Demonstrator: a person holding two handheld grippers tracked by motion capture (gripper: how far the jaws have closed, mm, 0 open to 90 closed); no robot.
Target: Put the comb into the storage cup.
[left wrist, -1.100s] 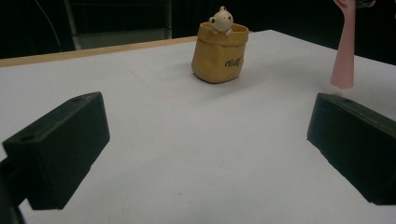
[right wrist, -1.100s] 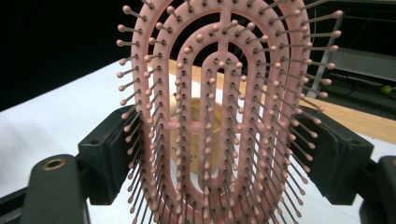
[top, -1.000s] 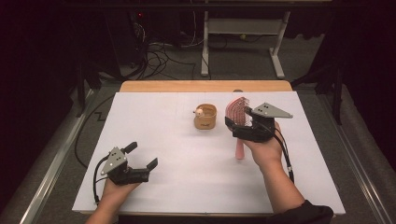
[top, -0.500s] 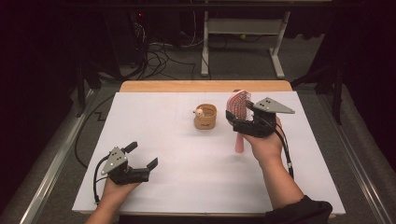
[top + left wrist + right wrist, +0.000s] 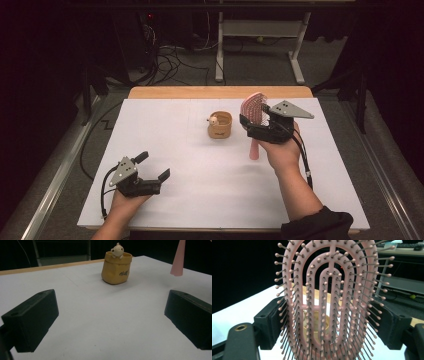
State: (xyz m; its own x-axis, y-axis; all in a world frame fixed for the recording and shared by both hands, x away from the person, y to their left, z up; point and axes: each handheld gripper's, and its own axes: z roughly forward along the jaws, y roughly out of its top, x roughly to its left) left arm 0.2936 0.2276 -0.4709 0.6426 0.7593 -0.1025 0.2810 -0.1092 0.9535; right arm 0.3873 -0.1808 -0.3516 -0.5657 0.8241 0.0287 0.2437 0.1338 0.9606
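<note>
Holding: pink hairbrush [image 5: 253, 112] clamped by its head between the jaws of the right gripper [image 5: 260, 125], upright, bristles toward the gripper's own camera [image 5: 332, 305].
Changed: brush and right gripper shifted slightly left on the table against a second ago, now nearer the pot; handle tip lower, close over the white sheet [image 5: 200, 175].
Handle: pointing straight down, pink tip hanging just above the sheet [image 5: 178, 262]; touching or not, cannot tell.
Pot: small yellow holder [image 5: 220, 125] with a little figure on its rim, standing mid-table, just left of the brush, apart from it; seen through the brush ribs from the right gripper view.
Left gripper [image 5: 150, 172]: resting low at the near left, jaws wide apart, nothing between them, well away from the pot.
Meaning: likely carrying the brush toward the pot to stand it handle-first inside; brush not yet over the opening, so a lift and further sideways move needed.
</note>
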